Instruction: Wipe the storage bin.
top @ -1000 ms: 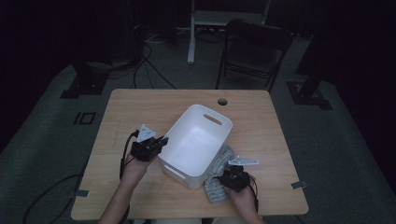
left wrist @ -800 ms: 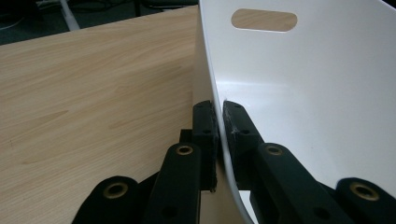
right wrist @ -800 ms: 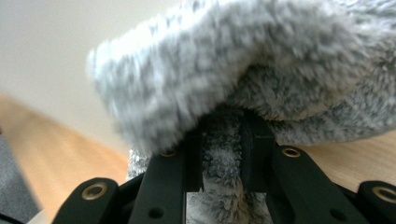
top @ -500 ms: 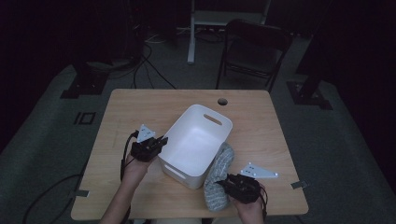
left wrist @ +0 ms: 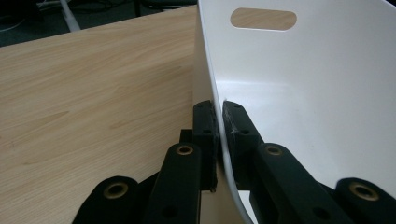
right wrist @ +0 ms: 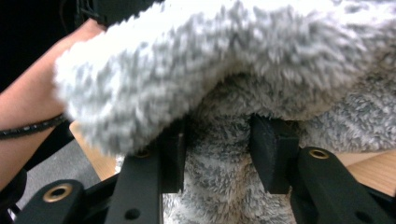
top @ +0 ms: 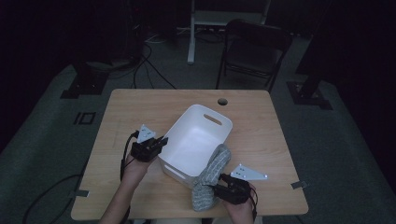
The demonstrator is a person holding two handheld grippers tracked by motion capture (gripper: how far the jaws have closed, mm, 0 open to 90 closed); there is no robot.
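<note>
A white plastic bin (top: pixel 198 140) with a handle slot stands in the middle of the wooden table (top: pixel 140 105). My left gripper (top: pixel 156 143) is shut on the bin's left wall (left wrist: pixel 219 135), one jaw outside and one inside. A fluffy grey fabric piece (top: pixel 210 179) leans against the bin's near right side and hangs toward the table's front edge. My right gripper (top: pixel 215 190) grips its lower part, and in the right gripper view the grey fabric (right wrist: pixel 224 154) is bunched between the black jaws and droops over them.
The table has a round cable hole (top: pixel 222 101) near its far edge. A folding chair (top: pixel 254 51) and a white stand (top: pixel 192 28) are on the dark floor beyond it. Bare wood (left wrist: pixel 93 84) lies left of the bin.
My right gripper has pulled toward the table's near edge, drawing the grey fabric out longer along the bin's side. The left gripper has stayed on the bin wall.
</note>
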